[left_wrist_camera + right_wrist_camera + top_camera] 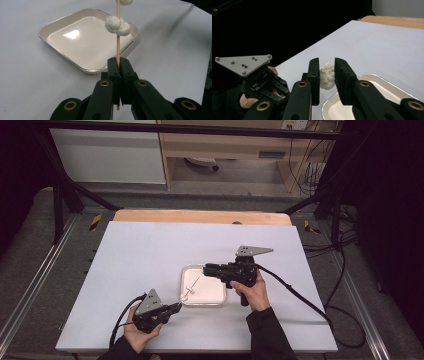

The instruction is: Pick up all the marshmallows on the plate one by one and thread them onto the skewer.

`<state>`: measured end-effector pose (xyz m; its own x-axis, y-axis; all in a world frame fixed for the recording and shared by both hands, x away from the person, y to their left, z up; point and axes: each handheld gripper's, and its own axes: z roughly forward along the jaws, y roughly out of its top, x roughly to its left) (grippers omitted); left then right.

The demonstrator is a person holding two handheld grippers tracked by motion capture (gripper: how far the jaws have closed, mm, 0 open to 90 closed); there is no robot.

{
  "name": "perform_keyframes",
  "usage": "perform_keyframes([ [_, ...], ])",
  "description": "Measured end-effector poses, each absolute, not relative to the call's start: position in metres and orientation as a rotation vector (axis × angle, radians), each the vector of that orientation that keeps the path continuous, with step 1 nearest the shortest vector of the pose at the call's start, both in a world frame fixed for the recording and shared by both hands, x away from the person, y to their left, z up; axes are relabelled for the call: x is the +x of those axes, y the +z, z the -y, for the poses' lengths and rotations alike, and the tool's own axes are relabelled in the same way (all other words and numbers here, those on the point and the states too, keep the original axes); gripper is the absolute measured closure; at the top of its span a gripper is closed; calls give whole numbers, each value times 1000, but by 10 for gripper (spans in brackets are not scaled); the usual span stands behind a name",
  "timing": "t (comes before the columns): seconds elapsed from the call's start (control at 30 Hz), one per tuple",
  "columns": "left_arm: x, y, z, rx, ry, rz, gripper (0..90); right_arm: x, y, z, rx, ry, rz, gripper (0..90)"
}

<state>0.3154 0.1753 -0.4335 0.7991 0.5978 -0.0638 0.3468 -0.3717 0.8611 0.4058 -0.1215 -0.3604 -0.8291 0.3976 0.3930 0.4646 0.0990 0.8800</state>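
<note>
My left gripper (118, 59) is shut on the lower end of a thin wooden skewer (118, 47), which stands up out of its jaws. Two white fluffy balls (117, 24) are threaded on the stick, and a third one (124, 2) sits at the top edge. In the high view the left gripper (177, 306) is at the tray's near-left corner, with the skewer (195, 282) slanting over the white tray (212, 292). My right gripper (327, 65) is shut on another white ball (327, 75). It hovers over the tray's far edge (206, 269), pointing left.
The tray (88, 40) rests mid-table on a white sheet (150, 250). A wooden strip (200, 216) runs along the far edge. Black frame bars stand at both back corners, and cables (345, 270) trail off the right side.
</note>
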Motion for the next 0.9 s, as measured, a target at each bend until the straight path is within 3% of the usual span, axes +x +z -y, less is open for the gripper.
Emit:
perform_keyframes([
  [0.9, 315, -434, -175, 1994, 328, -693, 889, 406, -377, 109, -868, -1810, 2219, 767],
])
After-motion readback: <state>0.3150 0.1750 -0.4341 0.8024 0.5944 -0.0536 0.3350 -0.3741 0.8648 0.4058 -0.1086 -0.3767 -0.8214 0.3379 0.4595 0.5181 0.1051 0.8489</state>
